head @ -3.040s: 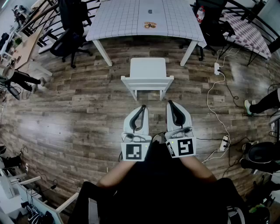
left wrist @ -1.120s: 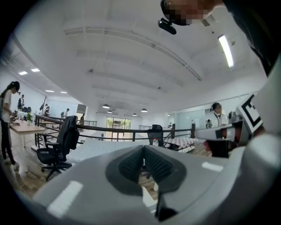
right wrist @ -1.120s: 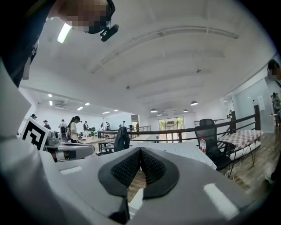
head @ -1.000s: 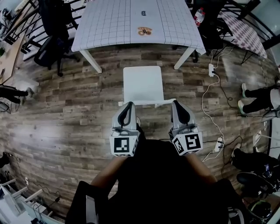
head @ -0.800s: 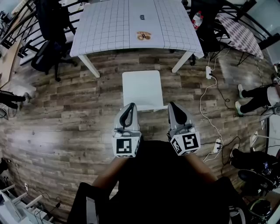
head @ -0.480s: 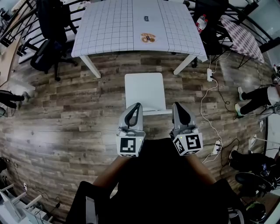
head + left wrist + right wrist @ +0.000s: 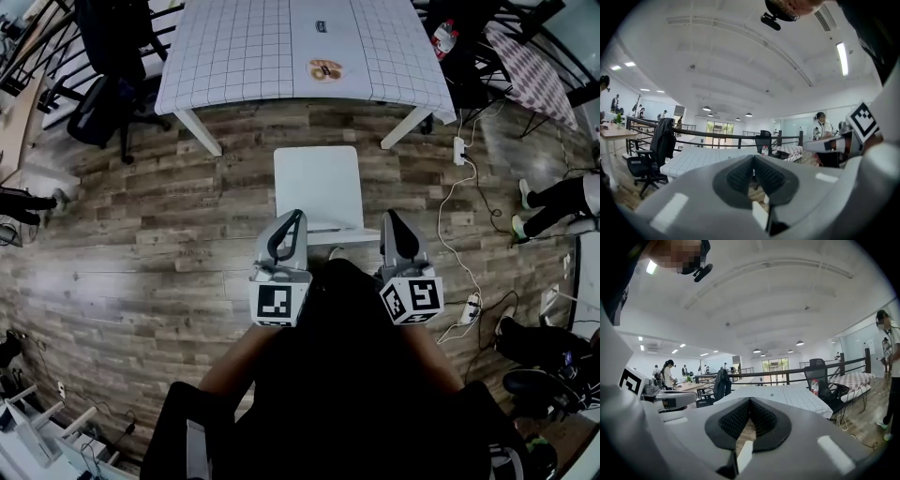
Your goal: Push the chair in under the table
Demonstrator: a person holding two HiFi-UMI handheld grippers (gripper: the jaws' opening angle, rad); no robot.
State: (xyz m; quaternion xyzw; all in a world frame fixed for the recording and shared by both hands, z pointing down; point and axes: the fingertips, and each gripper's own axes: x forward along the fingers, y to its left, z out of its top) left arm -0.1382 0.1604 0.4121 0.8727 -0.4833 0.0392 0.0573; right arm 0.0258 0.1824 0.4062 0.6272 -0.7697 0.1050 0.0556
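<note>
In the head view the white chair [image 7: 317, 183] stands on the wood floor with its seat toward the white gridded table [image 7: 244, 56], short of the table's front edge. My left gripper [image 7: 297, 217] is shut, its tip over the left end of the chair's backrest [image 7: 333, 234]. Just off the backrest's right end is my right gripper [image 7: 388, 216], shut too. Whether either tip touches the backrest I cannot tell. Nothing sits between the shut left gripper's [image 7: 753, 157] or right gripper's [image 7: 749, 400] pads; both point at the table [image 7: 787, 394].
A small round brown item [image 7: 325, 68] and a small dark item [image 7: 321, 25] lie on the table. Black office chairs [image 7: 112, 89] stand at the left. A white cable and power strip [image 7: 459, 148] lie on the floor at the right, near a person's legs [image 7: 553, 199].
Since three seconds ago I have come up close behind the chair. Over the last second both grippers edged forward, and the right one shifted outward past the backrest's end.
</note>
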